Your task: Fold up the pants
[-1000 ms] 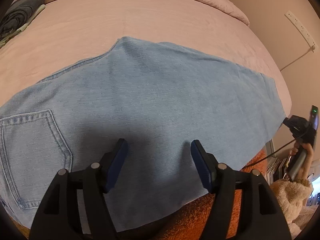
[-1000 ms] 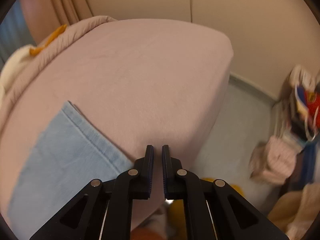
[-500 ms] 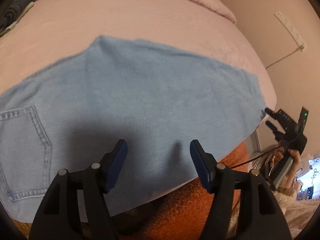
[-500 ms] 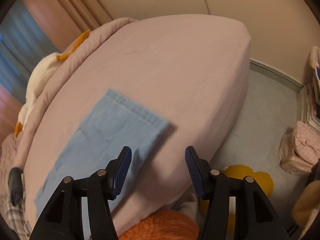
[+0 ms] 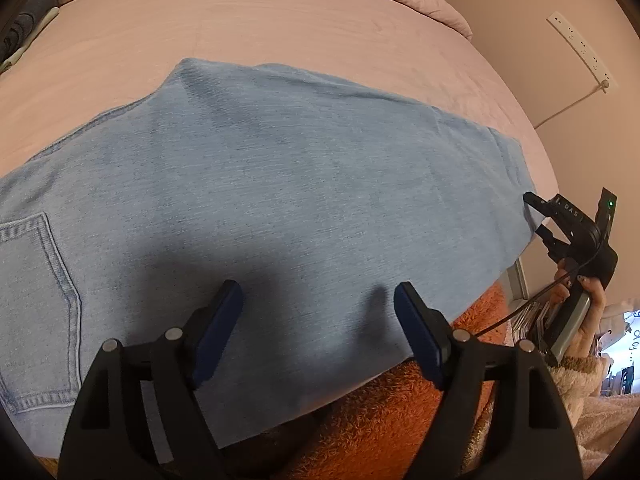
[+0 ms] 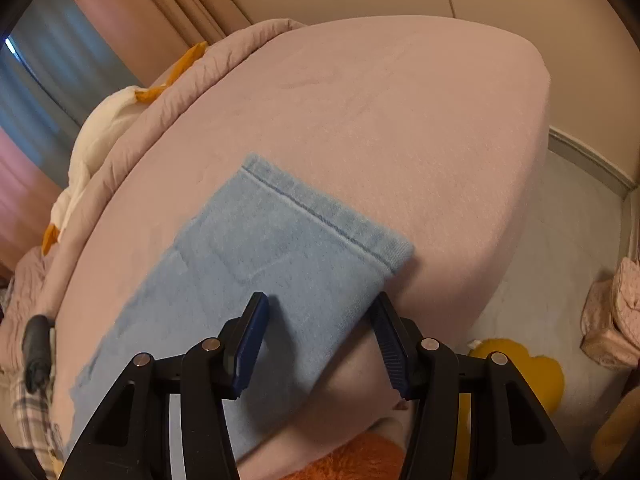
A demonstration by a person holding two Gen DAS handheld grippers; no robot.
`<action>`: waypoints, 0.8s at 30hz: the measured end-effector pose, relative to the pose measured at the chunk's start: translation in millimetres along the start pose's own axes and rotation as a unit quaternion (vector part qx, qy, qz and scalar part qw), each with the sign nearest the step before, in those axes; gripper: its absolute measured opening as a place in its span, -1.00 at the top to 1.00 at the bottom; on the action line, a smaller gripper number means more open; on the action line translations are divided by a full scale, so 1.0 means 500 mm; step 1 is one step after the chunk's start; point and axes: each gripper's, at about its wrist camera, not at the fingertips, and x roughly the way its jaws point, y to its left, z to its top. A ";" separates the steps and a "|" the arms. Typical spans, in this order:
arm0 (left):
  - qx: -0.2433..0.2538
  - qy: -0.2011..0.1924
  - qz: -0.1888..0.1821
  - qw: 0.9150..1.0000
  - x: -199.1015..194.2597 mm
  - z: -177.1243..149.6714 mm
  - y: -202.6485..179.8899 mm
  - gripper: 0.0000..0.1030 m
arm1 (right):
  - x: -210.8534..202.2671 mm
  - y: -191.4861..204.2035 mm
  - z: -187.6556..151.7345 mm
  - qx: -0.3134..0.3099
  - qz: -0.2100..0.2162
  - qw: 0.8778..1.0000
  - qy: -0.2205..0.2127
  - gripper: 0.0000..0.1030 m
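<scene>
left gripper (image 5: 318,312) spread over pants (image 5: 280,200), right gripper (image 6: 320,324) spread at hem

Warm, dim indoor light tints everything pinkish. My jaws throw soft dark shadows onto the pants (image 5: 280,184) just ahead of them. Fisheye bending curves the bed (image 6: 400,100) edges, corners vignette black, and the denim weave looks slightly smeared.

One pair of light blue denim pants (image 5: 280,208) lies on one pink bed (image 5: 280,28). There are two black grippers, left gripper (image 5: 318,312) and right gripper (image 6: 320,336), and one white wall power strip (image 5: 580,52).
</scene>
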 end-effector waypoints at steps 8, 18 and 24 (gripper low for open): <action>-0.011 -0.002 -0.017 1.000 -0.010 0.002 0.018 -0.53 | 0.017 0.014 0.008 -0.017 -0.007 1.000 -0.020 0.13; -0.043 -0.011 -0.038 0.998 -0.034 -0.004 0.041 -0.49 | -0.059 0.084 0.011 -0.051 0.025 0.996 -0.065 0.72; -0.064 -0.053 -0.093 0.992 -0.079 0.014 0.052 -0.33 | -0.146 0.211 -0.045 -0.160 0.112 0.977 -0.080 0.72</action>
